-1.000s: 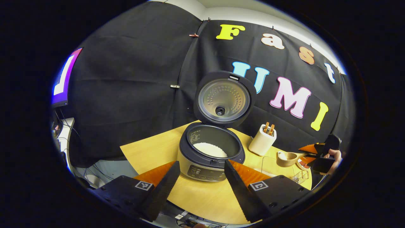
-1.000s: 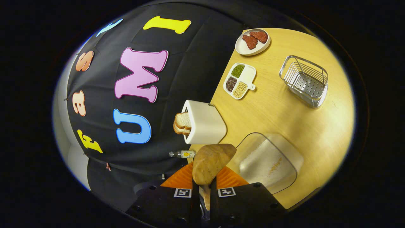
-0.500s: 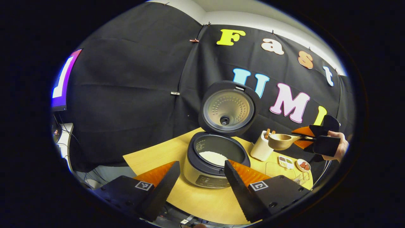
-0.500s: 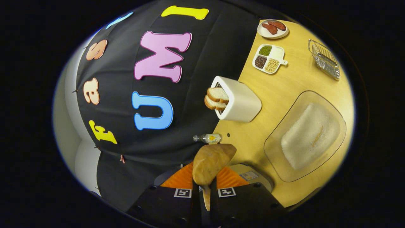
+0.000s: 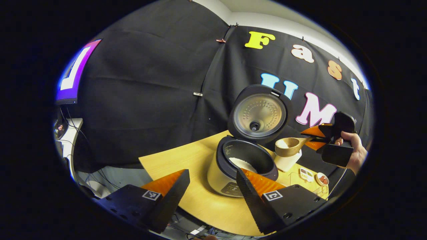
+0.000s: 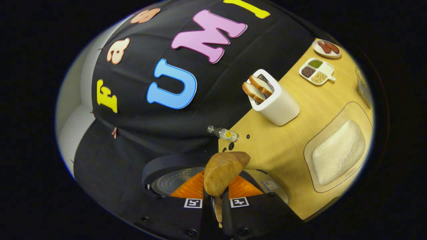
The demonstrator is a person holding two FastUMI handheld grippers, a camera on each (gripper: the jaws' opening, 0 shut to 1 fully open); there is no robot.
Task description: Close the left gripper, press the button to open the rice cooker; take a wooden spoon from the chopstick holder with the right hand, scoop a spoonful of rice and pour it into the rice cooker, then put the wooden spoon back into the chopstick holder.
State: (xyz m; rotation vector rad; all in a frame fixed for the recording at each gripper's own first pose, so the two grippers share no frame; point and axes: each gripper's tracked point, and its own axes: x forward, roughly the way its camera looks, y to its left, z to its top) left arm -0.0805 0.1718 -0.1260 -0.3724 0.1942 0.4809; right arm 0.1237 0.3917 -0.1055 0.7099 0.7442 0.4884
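Observation:
The rice cooker [image 5: 233,173] stands open on the wooden table, lid [image 5: 259,115] upright, white rice in its pot [image 5: 243,164]. My left gripper [image 5: 211,186] hangs open in front of it, nothing between its fingers. My right gripper [image 5: 317,138], held by a hand [image 5: 353,151], is shut on the handle of the wooden spoon [image 5: 287,146]; the spoon's bowl hovers level just right of the cooker's rim. In the right gripper view the spoon [image 6: 223,171] sticks out of my right gripper [image 6: 217,191] above the cooker's lid [image 6: 170,178]. I cannot tell what the bowl holds.
A clear dish of white rice [image 6: 337,150] lies on the table [image 6: 280,146] at the right. Behind it stand a white box with two bread slices [image 6: 277,101], a small bottle [image 6: 227,134], a divided dish of beans [image 6: 316,70], a plate with red pieces [image 6: 327,48] and a wire basket [image 6: 363,88].
My right gripper has lifted the spoon away from the rice dish and carried it toward the open cooker. The left gripper has shifted a little, still open.

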